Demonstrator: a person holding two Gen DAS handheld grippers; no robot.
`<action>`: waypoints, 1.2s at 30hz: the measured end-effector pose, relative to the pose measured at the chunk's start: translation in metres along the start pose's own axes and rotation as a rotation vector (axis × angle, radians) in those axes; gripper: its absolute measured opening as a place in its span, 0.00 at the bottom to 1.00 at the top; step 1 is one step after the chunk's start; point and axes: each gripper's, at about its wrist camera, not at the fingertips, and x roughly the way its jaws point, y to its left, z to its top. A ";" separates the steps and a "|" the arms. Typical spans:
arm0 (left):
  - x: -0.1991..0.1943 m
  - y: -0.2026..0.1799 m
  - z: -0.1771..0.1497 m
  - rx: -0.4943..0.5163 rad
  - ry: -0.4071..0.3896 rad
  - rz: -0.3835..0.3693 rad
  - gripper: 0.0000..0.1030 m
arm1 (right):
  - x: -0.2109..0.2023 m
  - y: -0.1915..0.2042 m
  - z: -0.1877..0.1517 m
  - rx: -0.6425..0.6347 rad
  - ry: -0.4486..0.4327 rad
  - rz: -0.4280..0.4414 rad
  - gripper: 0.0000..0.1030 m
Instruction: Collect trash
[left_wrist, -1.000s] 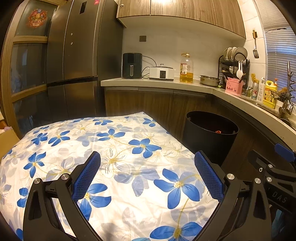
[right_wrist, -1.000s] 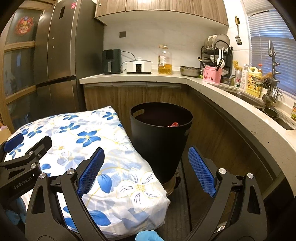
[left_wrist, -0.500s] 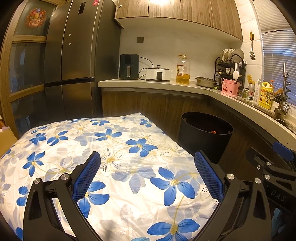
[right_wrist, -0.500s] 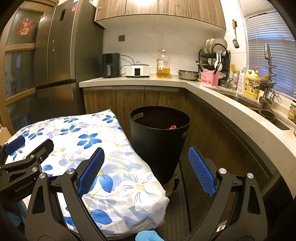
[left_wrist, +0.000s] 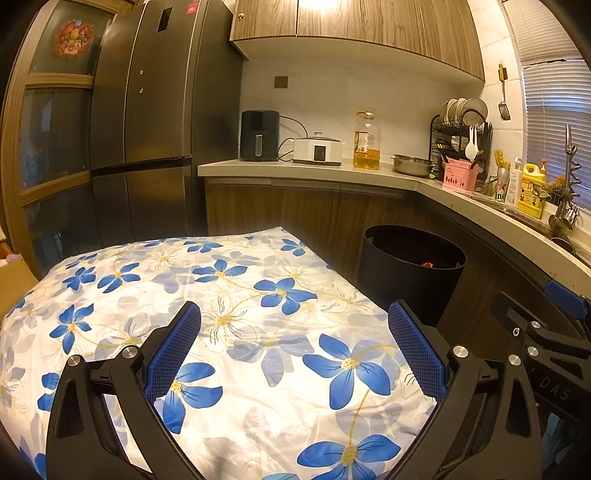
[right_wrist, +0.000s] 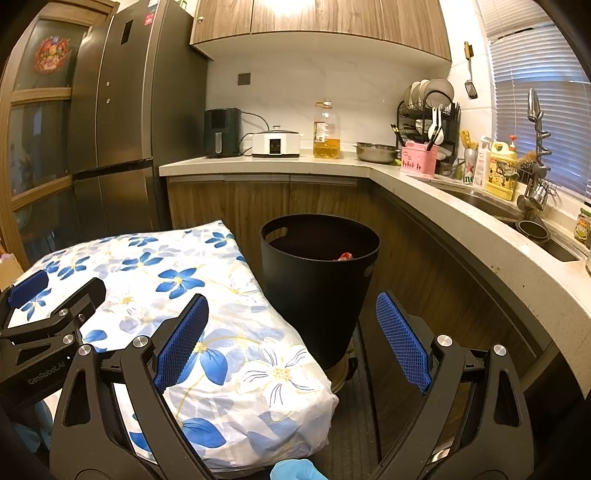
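Grippers: left gripper (left_wrist: 293, 354) and right gripper (right_wrist: 291, 341) both spread wide, holding nothing
Risk: no loose trash visible on the flowered cloth (left_wrist: 229, 295); reaching into the bin (right_wrist: 319, 280) could tip it

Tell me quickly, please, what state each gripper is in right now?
Left gripper: open, holding nothing, over the floral cloth.
Right gripper: open, holding nothing, facing the black bin.

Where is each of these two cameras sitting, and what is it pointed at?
Left wrist: rides the left gripper, open, looking over the flowered cloth toward the counter; the right gripper shows at its right edge.
Right wrist: rides the right gripper, open, facing the black bin; the left gripper pokes in left.
Shared: cloth, bin, fridge, counter.
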 end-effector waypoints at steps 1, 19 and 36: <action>0.000 0.000 0.000 0.000 -0.001 0.001 0.94 | -0.001 0.000 0.000 0.001 -0.001 -0.001 0.88; -0.002 0.002 0.003 0.001 -0.002 0.003 0.94 | -0.001 0.004 0.001 -0.004 -0.006 0.001 0.88; -0.002 0.004 0.003 -0.001 0.001 0.006 0.94 | 0.002 0.006 -0.002 -0.007 0.000 0.006 0.88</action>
